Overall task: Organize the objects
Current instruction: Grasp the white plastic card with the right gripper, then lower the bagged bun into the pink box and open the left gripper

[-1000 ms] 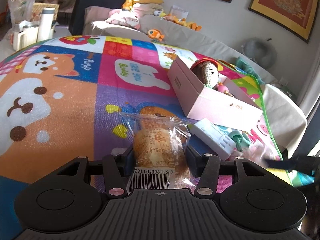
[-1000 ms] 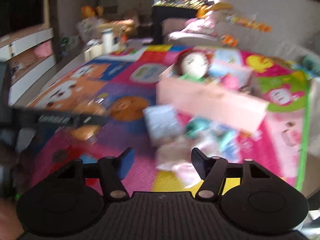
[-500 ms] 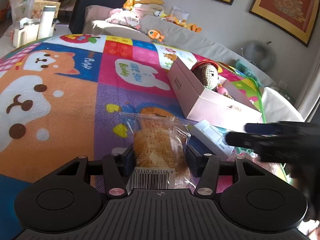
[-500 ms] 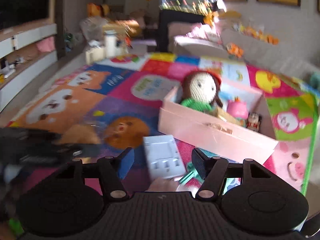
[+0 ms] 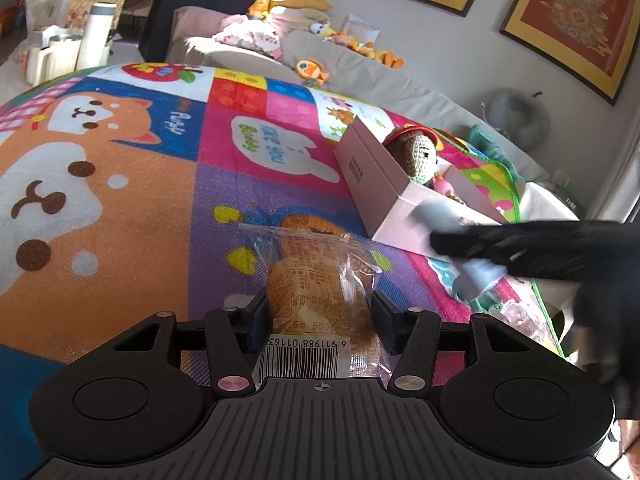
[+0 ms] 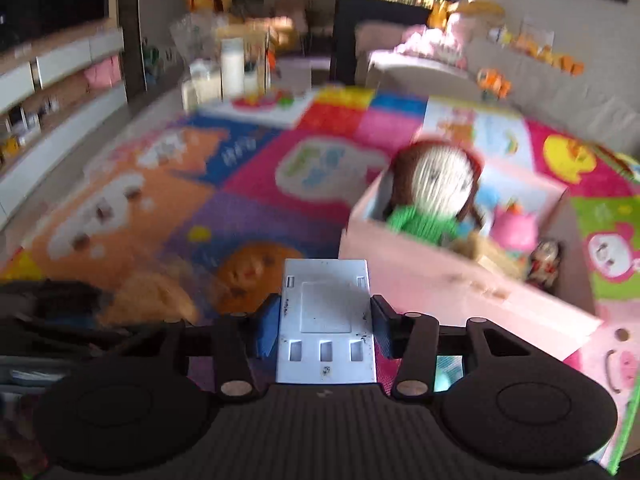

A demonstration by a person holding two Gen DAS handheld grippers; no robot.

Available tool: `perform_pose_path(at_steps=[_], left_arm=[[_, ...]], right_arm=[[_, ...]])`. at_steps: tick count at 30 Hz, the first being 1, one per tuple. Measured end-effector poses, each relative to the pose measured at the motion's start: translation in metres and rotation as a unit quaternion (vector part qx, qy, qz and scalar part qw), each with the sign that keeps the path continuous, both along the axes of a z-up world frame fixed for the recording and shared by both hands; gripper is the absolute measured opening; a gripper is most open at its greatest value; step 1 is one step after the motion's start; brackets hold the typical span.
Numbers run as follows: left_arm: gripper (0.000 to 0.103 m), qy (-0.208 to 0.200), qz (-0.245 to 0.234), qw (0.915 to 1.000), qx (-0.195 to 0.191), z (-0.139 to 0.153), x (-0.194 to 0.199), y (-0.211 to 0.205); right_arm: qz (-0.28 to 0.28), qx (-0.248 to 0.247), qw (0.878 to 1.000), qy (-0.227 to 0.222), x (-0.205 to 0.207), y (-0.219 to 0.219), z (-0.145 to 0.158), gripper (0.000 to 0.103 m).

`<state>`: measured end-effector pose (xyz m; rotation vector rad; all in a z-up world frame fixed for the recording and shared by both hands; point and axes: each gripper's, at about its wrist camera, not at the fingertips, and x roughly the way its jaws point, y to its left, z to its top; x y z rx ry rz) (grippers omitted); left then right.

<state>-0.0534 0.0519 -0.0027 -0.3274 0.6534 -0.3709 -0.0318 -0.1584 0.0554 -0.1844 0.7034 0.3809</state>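
My left gripper [image 5: 318, 316] is shut on a wrapped bread bun [image 5: 320, 300] in clear plastic, low over the colourful play mat [image 5: 120, 200]. My right gripper [image 6: 324, 324] is shut on a white power strip [image 6: 326, 320], lifted just in front of the pink box [image 6: 460, 292]. The pink box [image 5: 380, 200] holds a crocheted doll [image 6: 436, 192] and small toys. In the left wrist view the right gripper [image 5: 460, 246] appears blurred at the right, carrying the white strip [image 5: 472, 276] beside the box.
A grey sofa [image 5: 360, 68] with soft toys runs behind the mat. A white bottle and jugs [image 5: 72, 52] stand at the far left. Small items [image 5: 504, 308] lie on the mat near the box's right end. Low shelves [image 6: 60, 92] line the left wall.
My right gripper swung in over the white power strip, closed on it and lifted it toward the pink box. My left gripper stayed still, holding the bun.
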Motion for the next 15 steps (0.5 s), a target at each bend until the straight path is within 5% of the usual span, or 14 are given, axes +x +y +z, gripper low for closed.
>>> perform_pose_path(at_steps=[8,15], left_arm=[[0.057,-0.001,0.001,1.0000,0.005,0.000,-0.001,-0.001],[0.056,-0.002,0.008,0.9996,0.028,0.005,-0.002,-0.008]], right_arm=[[-0.051,0.054,0.994,-0.086,-0.058,-0.061,0.050,0.047],[-0.136,0.083,0.984,-0.082,-0.075,-0.122,0.029,0.047]])
